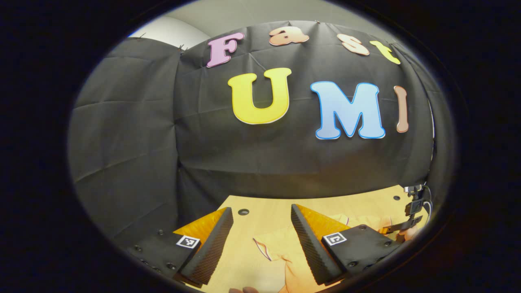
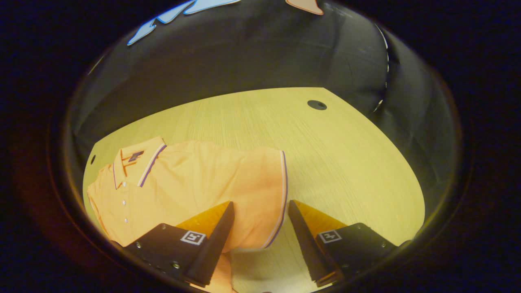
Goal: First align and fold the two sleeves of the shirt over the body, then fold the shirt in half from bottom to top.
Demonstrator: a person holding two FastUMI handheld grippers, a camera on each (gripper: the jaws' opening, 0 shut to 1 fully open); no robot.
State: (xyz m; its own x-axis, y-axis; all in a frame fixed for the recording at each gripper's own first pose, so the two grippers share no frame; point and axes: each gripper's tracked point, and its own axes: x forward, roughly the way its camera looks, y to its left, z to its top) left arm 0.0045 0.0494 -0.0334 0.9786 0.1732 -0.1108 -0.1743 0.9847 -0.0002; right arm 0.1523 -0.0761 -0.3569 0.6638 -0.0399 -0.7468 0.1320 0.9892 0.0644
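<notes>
Both views are dim and warm in tone, with strong fisheye bending toward the edges. The worktop is the brightest area and looks evenly lit, without hard glare. The polo shirt appears slightly soft, and the rim falls into darkness.

Polo shirt: soft matt knit cloth, woven stripe trim at collar and sleeve hem. Desk: smooth light wood-grain finish, matt. Left gripper's pads: ribbed, rubbery texture.

table right of shirt: bare wood table, free
back: wall cloth blocks
left: shirt lies flat
</notes>
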